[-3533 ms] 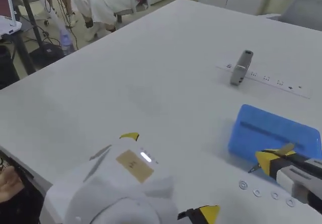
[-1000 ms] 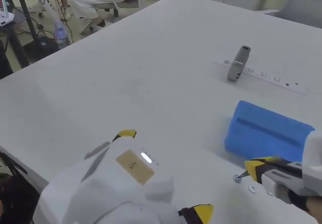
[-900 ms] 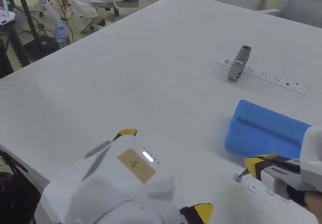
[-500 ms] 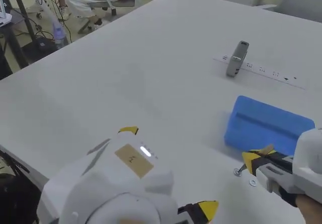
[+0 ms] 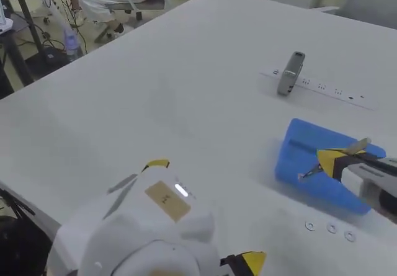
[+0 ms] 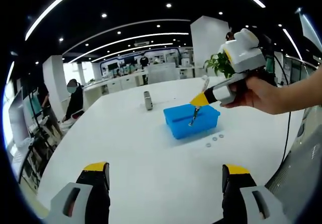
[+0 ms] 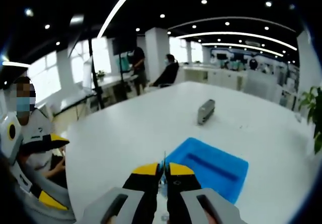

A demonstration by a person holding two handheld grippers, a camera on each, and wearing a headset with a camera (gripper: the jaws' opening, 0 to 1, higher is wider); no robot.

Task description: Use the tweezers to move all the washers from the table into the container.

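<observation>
The blue container [image 5: 322, 173] stands at the right of the white table [image 5: 186, 96]. Three small washers [image 5: 330, 229] lie in a row in front of it, seen too as washers [image 6: 215, 139] from the left gripper view. My right gripper [image 5: 332, 159] is shut on the thin metal tweezers [image 5: 308, 174], whose tip hangs over the container's near left part. Whether the tip holds a washer is too small to tell. In its own view the right gripper [image 7: 163, 169] pinches the tweezers [image 7: 164, 159] above the container [image 7: 211, 168]. My left gripper [image 5: 206, 213] is open low at the near edge, nothing between its jaws [image 6: 165, 169].
A grey oblong device [image 5: 288, 73] lies on a flat white power strip [image 5: 335, 92] behind the container. A hand holds the right gripper [image 6: 201, 99] over the container [image 6: 193, 121]. Chairs and seated people are beyond the table's far left edge.
The right gripper with the tweezers has risen from the table beside the washers and moved back over the container. The leftmost washer, at the tweezers' tip before, no longer lies on the table.
</observation>
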